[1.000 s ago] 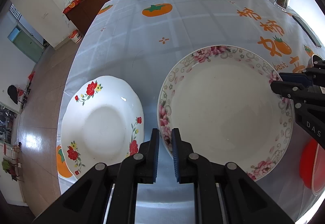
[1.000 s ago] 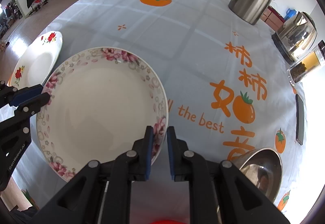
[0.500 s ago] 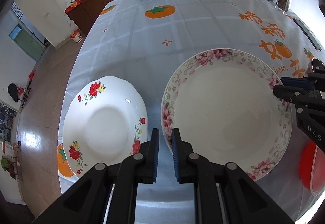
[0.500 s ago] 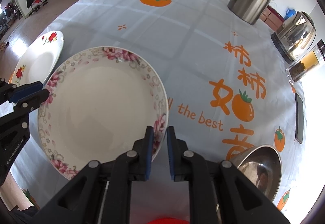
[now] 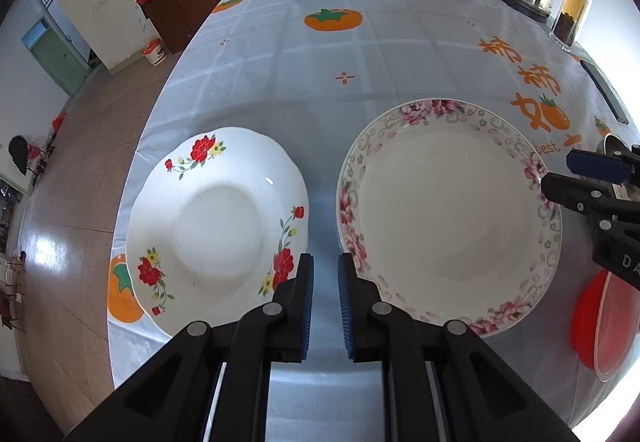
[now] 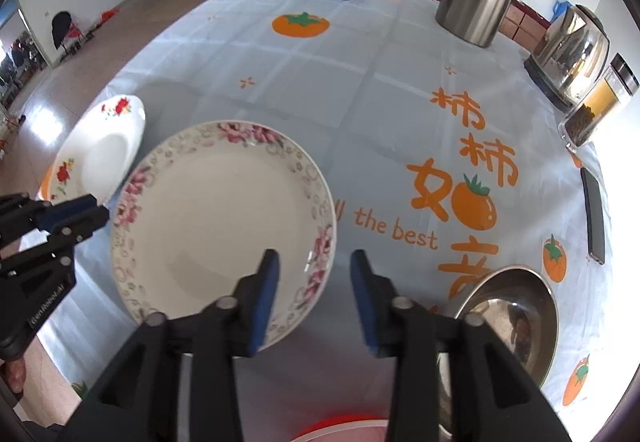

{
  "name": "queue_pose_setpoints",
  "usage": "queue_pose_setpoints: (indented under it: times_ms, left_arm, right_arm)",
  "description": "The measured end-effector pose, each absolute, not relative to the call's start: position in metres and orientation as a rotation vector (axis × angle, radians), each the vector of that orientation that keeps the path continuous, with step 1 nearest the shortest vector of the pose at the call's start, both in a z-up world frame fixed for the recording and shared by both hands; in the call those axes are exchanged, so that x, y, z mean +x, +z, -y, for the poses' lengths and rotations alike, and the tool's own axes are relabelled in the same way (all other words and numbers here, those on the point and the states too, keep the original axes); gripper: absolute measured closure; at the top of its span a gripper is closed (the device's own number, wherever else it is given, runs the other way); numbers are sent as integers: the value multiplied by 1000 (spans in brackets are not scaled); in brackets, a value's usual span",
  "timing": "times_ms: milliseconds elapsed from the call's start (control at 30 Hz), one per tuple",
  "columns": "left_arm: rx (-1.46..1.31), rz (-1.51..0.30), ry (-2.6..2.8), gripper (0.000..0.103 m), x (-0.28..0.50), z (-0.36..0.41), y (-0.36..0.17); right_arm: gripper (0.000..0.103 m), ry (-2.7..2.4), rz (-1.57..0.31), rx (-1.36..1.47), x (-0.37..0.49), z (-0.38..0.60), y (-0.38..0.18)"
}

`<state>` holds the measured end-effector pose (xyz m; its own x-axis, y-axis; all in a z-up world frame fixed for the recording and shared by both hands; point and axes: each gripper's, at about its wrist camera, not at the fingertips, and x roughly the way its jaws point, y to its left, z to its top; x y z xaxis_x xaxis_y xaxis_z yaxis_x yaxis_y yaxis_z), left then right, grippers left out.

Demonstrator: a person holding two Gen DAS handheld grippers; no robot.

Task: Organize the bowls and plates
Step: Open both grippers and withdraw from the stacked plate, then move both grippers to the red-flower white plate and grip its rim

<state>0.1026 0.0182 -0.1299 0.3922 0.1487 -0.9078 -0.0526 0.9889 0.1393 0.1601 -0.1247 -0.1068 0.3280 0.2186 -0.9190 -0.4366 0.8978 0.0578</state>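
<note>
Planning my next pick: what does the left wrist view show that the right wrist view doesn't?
Left wrist only: the whole red-flower plate and the red bowl at the right edge.
Right wrist only: the steel bowl's inside; the right hand-held gripper, jaws opening, astride the pink-rimmed plate's edge without touching.
Both: the pink-rimmed plate, both kettles, the glass jar, the phone.

Both angled steeply down — left gripper (image 5: 324, 294) nearly closed and empty, right gripper (image 6: 314, 294) opening.
</note>
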Motion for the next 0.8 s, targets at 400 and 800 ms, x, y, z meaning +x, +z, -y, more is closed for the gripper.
queue_pose_setpoints:
  times_ms: [400,800]
  left_arm:
    - [45,-1119,150,33,86,-35,-113]
    - [-15,-1110,212,33,78,-70,-106]
  right_arm:
    - [43,491,-1127,-173,149,108,-86]
    - [41,519,-1101,-178,149,87,-79]
